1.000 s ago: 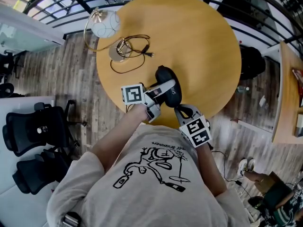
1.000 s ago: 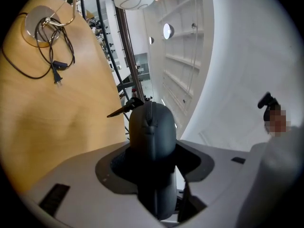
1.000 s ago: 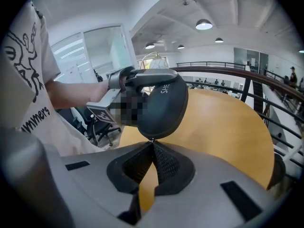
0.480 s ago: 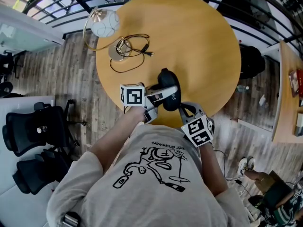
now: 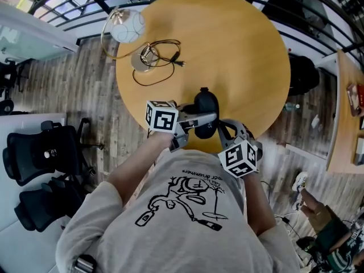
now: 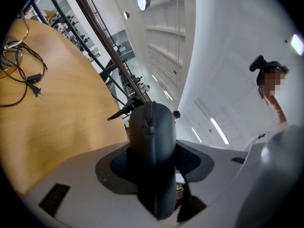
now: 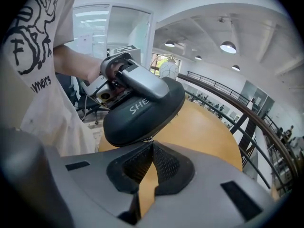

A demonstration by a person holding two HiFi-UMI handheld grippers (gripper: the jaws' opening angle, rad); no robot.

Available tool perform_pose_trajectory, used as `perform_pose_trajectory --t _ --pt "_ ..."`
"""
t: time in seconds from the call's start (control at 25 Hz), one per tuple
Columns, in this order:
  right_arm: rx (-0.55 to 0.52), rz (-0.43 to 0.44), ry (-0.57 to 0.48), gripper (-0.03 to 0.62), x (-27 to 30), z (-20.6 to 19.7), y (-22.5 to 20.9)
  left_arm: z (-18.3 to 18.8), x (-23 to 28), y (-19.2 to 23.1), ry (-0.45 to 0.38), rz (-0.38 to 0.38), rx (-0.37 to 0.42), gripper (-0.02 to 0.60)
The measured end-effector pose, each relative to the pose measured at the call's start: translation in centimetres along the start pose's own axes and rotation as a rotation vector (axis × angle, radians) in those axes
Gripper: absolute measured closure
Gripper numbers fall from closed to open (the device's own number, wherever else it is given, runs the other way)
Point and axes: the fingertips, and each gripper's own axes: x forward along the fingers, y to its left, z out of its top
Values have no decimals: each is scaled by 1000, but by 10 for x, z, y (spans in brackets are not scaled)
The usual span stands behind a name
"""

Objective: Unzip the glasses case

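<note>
The dark grey zipped glasses case (image 5: 205,104) is held just above the near edge of the round wooden table (image 5: 227,44). My left gripper (image 5: 200,119) is shut on it from the left, one finger (image 7: 142,82) lying across its lettered side. In the left gripper view the case (image 6: 152,132) fills the gap between the jaws, its closed zipper seam facing the camera. My right gripper (image 7: 151,144) sits under the case's end (image 7: 142,110), jaws shut on the small metal zipper pull (image 7: 150,139). From the head view that right gripper (image 5: 220,128) lies just right of the case.
A lamp with a white globe (image 5: 126,27) and a coiled black cable (image 5: 156,61) lie on the table's far left. Black office chairs (image 5: 40,158) stand on the floor at left. A second wooden table (image 5: 347,112) is at the right edge.
The case has shifted right and turned from lying slantwise to standing more on end. Both grippers rolled with it, the left one moving right.
</note>
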Motion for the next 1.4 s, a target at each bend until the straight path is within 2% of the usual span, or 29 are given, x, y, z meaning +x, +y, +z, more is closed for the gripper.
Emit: perform_pose_trajectory --t 0.4,0.8,1.04,1.4 --pt "-94 -34 -11 572 -5 5 -12 -34 5 -7 148 -5 76 354" --pt "-242 -67 14 572 -3 7 -21 -69 6 -2 329 47 201 353" --pt "-453 -110 71 572 1 3 -18 -90 4 9 470 105 285 353" --pt "-811 -200 151 572 8 2 -13 -113 2 25 643 210 360 353"
